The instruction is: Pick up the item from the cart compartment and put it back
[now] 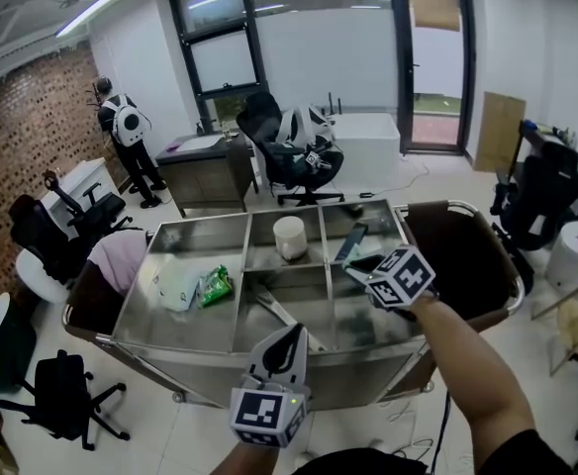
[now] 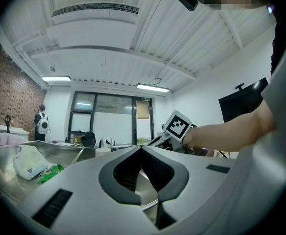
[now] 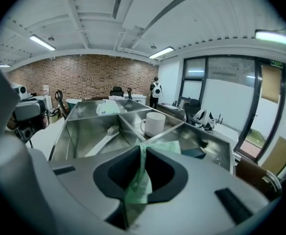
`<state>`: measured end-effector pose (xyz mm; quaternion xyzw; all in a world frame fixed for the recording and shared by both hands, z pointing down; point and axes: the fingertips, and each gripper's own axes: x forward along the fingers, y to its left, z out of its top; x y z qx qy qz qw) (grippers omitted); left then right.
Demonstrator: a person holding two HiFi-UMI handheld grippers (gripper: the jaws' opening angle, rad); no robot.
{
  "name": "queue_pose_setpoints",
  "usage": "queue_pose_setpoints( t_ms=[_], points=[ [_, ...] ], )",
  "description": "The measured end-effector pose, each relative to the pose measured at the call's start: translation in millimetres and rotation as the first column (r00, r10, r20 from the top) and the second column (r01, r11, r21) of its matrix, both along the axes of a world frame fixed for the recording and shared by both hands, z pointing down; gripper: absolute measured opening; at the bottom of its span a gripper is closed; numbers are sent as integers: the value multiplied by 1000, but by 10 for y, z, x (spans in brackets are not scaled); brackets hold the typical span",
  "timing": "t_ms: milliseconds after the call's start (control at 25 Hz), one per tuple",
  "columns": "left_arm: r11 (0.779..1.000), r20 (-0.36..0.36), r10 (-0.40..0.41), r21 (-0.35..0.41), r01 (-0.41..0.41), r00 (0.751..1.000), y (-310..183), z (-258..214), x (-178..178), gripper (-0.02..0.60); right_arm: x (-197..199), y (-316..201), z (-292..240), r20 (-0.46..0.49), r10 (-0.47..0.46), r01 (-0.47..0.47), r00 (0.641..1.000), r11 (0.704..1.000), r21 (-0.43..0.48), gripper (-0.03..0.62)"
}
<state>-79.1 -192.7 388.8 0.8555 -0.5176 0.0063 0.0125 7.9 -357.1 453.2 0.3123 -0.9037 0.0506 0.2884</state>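
The steel cart (image 1: pixel 184 339) is split into several compartments. My right gripper (image 1: pixel 355 269) hangs over its right front compartment, tilted downward. In the right gripper view it (image 3: pixel 139 153) is shut on a thin pale green sheet (image 3: pixel 134 190), which stands on edge between the jaws. My left gripper (image 1: pixel 291 331) stays level at the cart's near edge, and its jaws (image 2: pixel 142 150) meet at the tips with nothing between them. A white mug (image 1: pixel 290 237) stands in the middle rear compartment. A toothbrush (image 1: pixel 281 311) lies in the middle front one.
A white bag (image 1: pixel 177 283) and a green packet (image 1: pixel 216 285) lie in the left compartment, and a dark flat item (image 1: pixel 351 243) in the right rear one. Office chairs (image 1: pixel 294 151), a desk (image 1: pixel 205 166) and a standing person (image 1: pixel 126 132) are behind the cart.
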Motion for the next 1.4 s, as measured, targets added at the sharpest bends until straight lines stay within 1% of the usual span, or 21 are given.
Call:
queue_pose_setpoints(
  t_ms=[320,560,600,640,680,720,880,1160,1200,1280,1360,1400],
  points=[
    [1000,-7,-12,-11,12,1000,0,46,-63,-2,-52,-33,222,-67,-10,9,998,1000,-27,55],
    [1000,-2,-15,-19,15,1000,-15,39,-52,-2,-99,5,305,-70,-46,42,996,997,-62,65],
    [1000,-3,-15,-18,14,1000,-19,42,-46,-2,-110,29,319,-77,-58,53,995,996,-70,71],
    [1000,-5,-12,-16,12,1000,-27,51,-41,-2,-121,54,351,-86,-73,66,994,995,-81,103],
    [1000,-5,-9,-14,9,1000,-34,58,-39,-2,-129,76,390,-98,-87,78,991,993,-92,163],
    [1000,-6,-6,-12,6,1000,-40,57,-40,-2,-134,90,423,-110,-96,85,989,991,-100,191],
    [1000,-4,-3,-11,3,1000,-54,54,-44,-2,-96,100,483,-136,-98,83,986,990,-113,192],
    [1000,-4,-3,-13,3,1000,-63,50,-27,-2,-111,132,409,-114,-107,95,988,990,-103,189],
    [1000,-5,-5,-12,5,1000,-64,35,-29,-2,-114,140,394,-112,-108,98,988,990,-98,176],
    [1000,-7,-9,-10,9,1000,-69,9,-33,-2,-103,147,381,-107,-103,93,989,992,-89,128],
    [1000,-7,-6,-10,6,1000,-74,23,-25,-2,-84,146,349,-85,-81,74,993,994,-81,21],
    [1000,-8,-3,-9,2,1000,-72,32,-17,-2,-78,145,324,-67,-67,62,995,995,-79,20]
  ],
)
